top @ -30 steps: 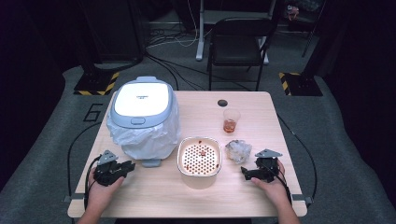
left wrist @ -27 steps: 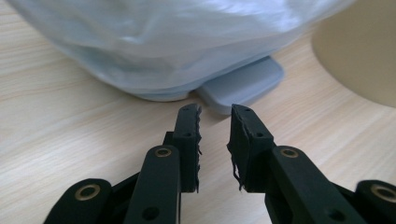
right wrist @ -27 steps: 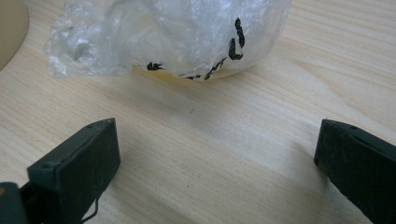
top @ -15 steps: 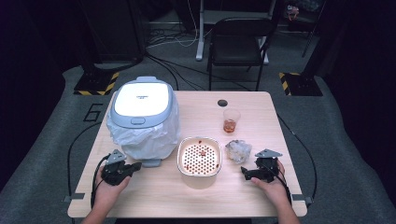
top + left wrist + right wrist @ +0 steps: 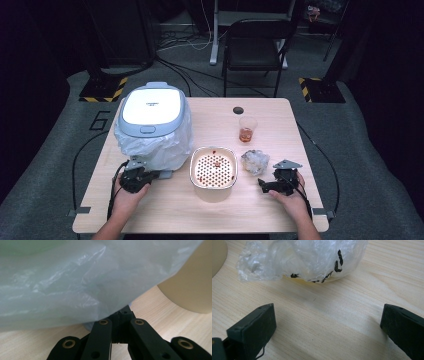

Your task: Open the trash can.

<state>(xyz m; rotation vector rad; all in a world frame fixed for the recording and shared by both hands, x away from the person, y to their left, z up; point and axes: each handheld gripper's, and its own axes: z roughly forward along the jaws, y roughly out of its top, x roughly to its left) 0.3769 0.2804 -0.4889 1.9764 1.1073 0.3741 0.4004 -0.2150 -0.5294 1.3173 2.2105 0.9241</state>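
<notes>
The rice cooker (image 5: pixel 152 107), wrapped in a clear plastic bag (image 5: pixel 155 145), is the landmark here: it stands on the left half of the wooden table (image 5: pixel 210 220), its back close to the far edge. Just to its right sits a cream perforated basket (image 5: pixel 213 167); farther right of the cooker, beyond the basket, lies a crumpled plastic wrapper (image 5: pixel 255 161), and a small cup of reddish liquid (image 5: pixel 247 129) stands toward the far side. In front of the cooker and basket a broad strip of bare tabletop runs along the near edge (the freest room on the table).

The left gripper (image 5: pixel 161 174) lies low at the cooker's near right corner, pointing right along the bag's bottom hem, the left hand (image 5: pixel 127 197) coming up from the near edge. In the left gripper view its jaws have just closed fully, tips tucked under the bag (image 5: pixel 75 282); whether a fold of film is pinched between them I cannot tell.

The right gripper (image 5: pixel 262 186) rests far to the cooker's right, near the front edge, the right hand (image 5: pixel 290 197) behind it, pointing left. Its jaws stand wide apart with only bare wood between them, the wrapper (image 5: pixel 307 260) lying just ahead.
</notes>
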